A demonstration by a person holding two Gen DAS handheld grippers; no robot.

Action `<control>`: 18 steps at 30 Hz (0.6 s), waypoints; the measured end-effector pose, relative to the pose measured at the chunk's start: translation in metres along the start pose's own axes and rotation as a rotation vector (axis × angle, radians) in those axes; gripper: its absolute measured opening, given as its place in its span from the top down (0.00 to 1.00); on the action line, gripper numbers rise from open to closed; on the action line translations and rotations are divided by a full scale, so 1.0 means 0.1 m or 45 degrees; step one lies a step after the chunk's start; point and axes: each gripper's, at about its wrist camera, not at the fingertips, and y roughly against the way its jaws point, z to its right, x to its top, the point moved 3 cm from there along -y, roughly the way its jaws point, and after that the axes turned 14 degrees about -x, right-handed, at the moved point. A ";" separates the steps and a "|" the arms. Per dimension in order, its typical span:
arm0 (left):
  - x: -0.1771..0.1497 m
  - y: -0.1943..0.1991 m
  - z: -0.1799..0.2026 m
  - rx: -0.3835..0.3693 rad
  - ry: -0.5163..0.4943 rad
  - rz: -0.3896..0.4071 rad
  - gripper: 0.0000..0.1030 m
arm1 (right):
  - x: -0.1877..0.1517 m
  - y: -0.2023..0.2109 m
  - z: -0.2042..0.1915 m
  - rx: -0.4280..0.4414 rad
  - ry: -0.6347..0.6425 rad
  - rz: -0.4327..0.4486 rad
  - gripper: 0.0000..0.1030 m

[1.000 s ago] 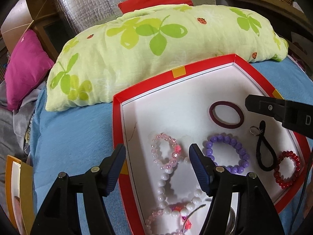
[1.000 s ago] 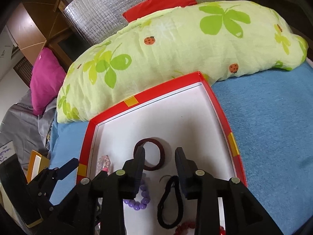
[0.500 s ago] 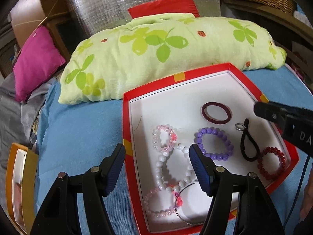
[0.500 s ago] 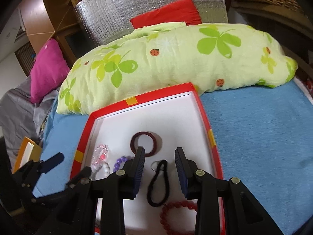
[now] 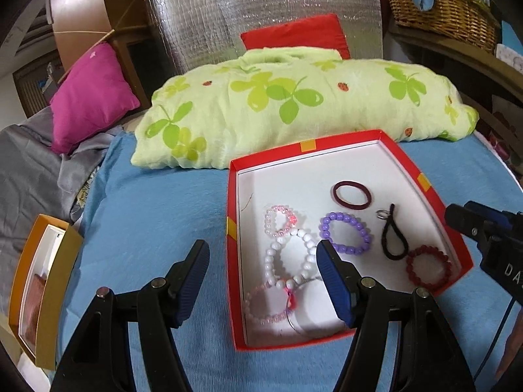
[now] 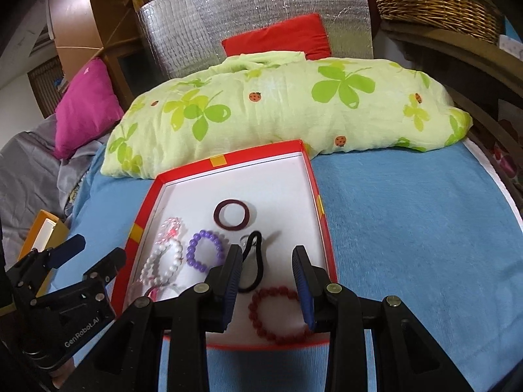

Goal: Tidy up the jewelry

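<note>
A red box lid (image 5: 232, 196) (image 6: 322, 232) with a white inside lies on the blue bedcover. In it lie a maroon hair band (image 5: 353, 195) (image 6: 232, 217), a purple bead bracelet (image 5: 345, 233) (image 6: 205, 251), a black hair tie (image 5: 394, 240) (image 6: 253, 268), a dark red bead bracelet (image 5: 428, 269) (image 6: 278, 315), a white bead bracelet (image 5: 289, 258) and pink bead bracelets (image 5: 281, 220). My left gripper (image 5: 263, 282) is open and empty, held above the lid's near left edge. My right gripper (image 6: 268, 285) is open and empty above the lid's near right part.
A green-leaf pillow (image 5: 294, 104) lies behind the lid. A pink cushion (image 5: 90, 94) and grey cloth sit at the left. An orange box (image 5: 42, 281) stands at the bed's left edge. A wicker basket (image 5: 441, 3) is at the back right.
Both grippers have pulled back and up from the lid, so more of the bed shows. The right gripper's jaws have opened wider. The jewelry has not moved.
</note>
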 end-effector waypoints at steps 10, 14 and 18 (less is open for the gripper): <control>-0.19 0.46 0.03 -0.041 0.032 0.066 0.33 | -0.24 0.46 -0.01 -0.022 0.089 0.095 0.67; -0.28 0.67 0.01 -0.048 0.043 0.091 0.33 | -0.41 0.68 0.01 -0.024 0.116 0.134 0.61; -0.43 0.89 -0.01 -0.059 0.058 0.110 0.33 | -0.56 0.89 0.02 -0.036 0.135 0.185 0.49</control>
